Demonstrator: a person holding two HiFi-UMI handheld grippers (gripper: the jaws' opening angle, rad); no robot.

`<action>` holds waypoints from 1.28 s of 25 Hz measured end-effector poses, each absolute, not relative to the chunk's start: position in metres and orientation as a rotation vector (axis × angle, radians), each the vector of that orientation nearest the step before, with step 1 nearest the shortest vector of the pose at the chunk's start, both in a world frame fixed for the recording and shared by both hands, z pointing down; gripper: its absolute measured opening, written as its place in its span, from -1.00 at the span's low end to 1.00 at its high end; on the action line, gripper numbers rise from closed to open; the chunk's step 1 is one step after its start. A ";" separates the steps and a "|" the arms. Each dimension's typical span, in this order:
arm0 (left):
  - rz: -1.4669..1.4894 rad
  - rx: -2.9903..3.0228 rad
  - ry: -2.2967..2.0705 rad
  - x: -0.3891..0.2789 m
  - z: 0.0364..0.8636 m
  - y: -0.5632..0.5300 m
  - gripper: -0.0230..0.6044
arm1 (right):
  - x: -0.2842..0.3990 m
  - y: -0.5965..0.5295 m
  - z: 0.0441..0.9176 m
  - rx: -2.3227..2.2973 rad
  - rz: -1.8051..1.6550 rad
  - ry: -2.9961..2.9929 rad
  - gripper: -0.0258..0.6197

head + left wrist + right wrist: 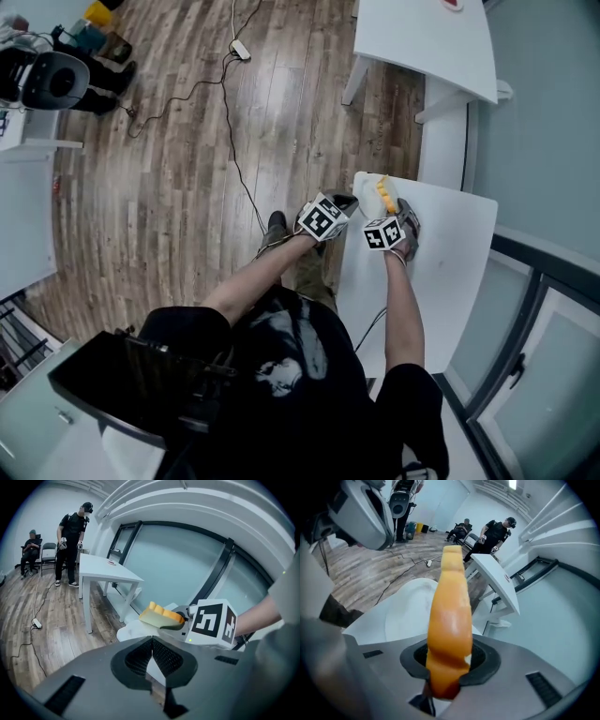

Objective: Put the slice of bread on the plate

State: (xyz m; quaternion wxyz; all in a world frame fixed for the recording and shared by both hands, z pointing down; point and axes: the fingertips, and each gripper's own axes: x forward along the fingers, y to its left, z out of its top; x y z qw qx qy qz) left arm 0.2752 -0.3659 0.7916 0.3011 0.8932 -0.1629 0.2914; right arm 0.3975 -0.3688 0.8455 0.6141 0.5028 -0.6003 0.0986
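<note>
Right claw (449, 665): jaws part open and clamped on the lower end of the slice of bread (451, 616), which fills the gap between the pads. The slice is orange-yellow on its crust and paler on its face, and stands on edge straight out from the jaws. It is carried off the table (441, 258) above the plate (405, 616), and the left gripper view shows it clear of the plate's surface. The plate is white and round and lies flat at the far left corner of the table, which is white with its near part bare. Left claw (151, 651): jaws shut pad to pad with nothing between them, held just left of the right claw and aimed toward the slice and the plate. Left marker cube (323, 217) and right marker cube (384, 233) are black-and-white squared blocks, one on each gripper, near each other over the table's left edge. The second table (427, 42) is white and stands farther off on the right, apart from the first. The floor (178, 150) is grey-brown wood plank, left of both tables. A cable (230, 122) runs dark across the floor from a power strip (240, 50) at the far end. A standing person (70, 545) in dark clothing is far off beyond the second table, and a seated person (31, 543) is on a chair farther left. A glazed wall (178, 559) with dark frames runs along the right side behind the tables.
</note>
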 end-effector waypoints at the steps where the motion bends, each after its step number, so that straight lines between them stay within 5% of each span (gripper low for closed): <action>1: 0.782 2.369 -0.425 0.273 0.793 -0.363 -0.91 | 0.394 -0.367 0.850 1.141 0.240 -1.401 -0.60; 4: 0.798 2.360 -0.410 0.268 0.796 -0.357 -0.91 | 0.379 -0.361 0.860 1.085 0.278 -1.465 -0.60; 9: 0.798 2.349 -0.380 0.266 0.795 -0.348 -0.91 | 0.360 -0.350 0.858 1.040 0.388 -1.533 -0.17; 14: 0.805 2.339 -0.361 0.261 0.794 -0.338 -0.91 | 0.345 -0.333 0.858 1.029 0.501 -1.596 -0.04; 16: 0.809 2.336 -0.354 0.259 0.795 -0.335 -0.91 | 0.341 -0.327 0.860 1.026 0.560 -1.614 0.18; 32: 0.764 2.497 -0.302 0.241 0.742 -0.317 -0.91 | 0.319 -0.291 0.761 1.395 0.466 -1.724 0.18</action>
